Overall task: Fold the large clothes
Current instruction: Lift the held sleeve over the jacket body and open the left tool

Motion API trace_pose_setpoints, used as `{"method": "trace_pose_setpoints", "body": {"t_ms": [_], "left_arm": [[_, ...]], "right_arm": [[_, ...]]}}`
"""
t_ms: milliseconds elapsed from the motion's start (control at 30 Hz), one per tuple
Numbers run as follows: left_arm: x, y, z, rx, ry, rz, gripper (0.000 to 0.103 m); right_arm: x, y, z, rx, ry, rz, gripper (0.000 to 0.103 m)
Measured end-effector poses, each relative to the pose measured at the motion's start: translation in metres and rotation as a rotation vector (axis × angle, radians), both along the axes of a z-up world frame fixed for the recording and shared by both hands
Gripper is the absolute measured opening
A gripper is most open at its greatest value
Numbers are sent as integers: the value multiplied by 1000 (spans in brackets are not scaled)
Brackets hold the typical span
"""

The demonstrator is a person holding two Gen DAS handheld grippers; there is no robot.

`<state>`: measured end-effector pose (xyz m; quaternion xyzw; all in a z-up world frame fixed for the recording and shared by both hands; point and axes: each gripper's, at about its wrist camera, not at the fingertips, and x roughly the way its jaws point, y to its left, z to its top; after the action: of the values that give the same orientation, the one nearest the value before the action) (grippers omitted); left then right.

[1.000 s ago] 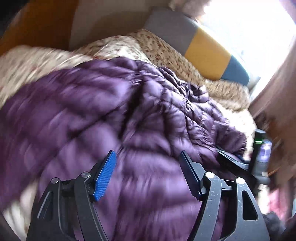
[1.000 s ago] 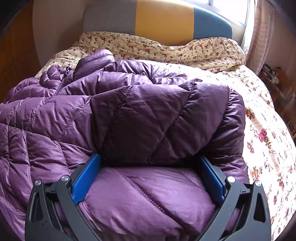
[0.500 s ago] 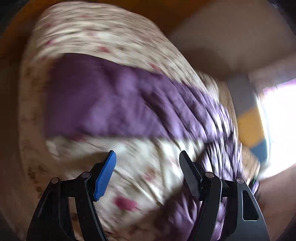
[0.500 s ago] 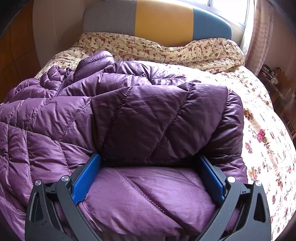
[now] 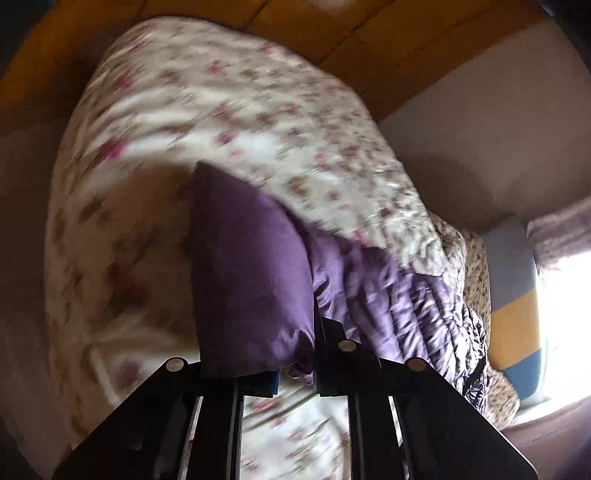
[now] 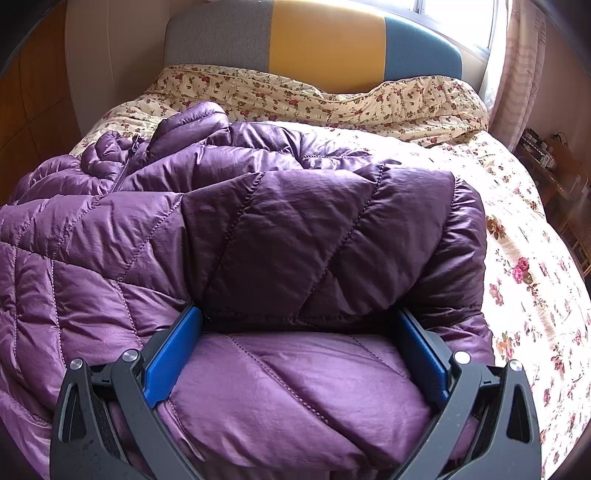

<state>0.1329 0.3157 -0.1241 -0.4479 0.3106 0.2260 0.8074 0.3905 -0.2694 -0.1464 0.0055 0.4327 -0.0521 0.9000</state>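
Since a second ago the left gripper (image 5: 295,354) has clamped a smooth fold of the quilted purple puffer jacket (image 6: 258,229); the right gripper (image 6: 295,354) stays wide, puffy fabric between its jaws.

Daylight from a window, one view sharp and one smeared.

In the right wrist view the window (image 6: 454,22) ahead and to the right of the right gripper (image 6: 295,350) throws soft, even daylight over the purple jacket (image 6: 295,229), whose sheen catches pale highlights along the quilting; a dark shadow lies under the folded edge just ahead of the fingers, and everything is crisp, though the bed (image 6: 524,266) bows at the rim and the corners go black. In the left wrist view the floral bedspread (image 5: 229,122) is streaked with motion blur, the window (image 5: 565,314) far right of the left gripper (image 5: 295,354) is blown out white, and the gripper itself is a near-black silhouette.
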Motion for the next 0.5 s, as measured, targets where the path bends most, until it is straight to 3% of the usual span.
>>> {"method": "trace_pose_setpoints", "body": {"t_ms": [267, 500], "left_arm": [[99, -50, 45, 149, -59, -232, 12], [199, -146, 64, 138, -132, -503, 12]], "right_arm": [[0, 1, 0, 1, 3, -4, 101], [0, 1, 1, 2, 7, -9, 101]]}}
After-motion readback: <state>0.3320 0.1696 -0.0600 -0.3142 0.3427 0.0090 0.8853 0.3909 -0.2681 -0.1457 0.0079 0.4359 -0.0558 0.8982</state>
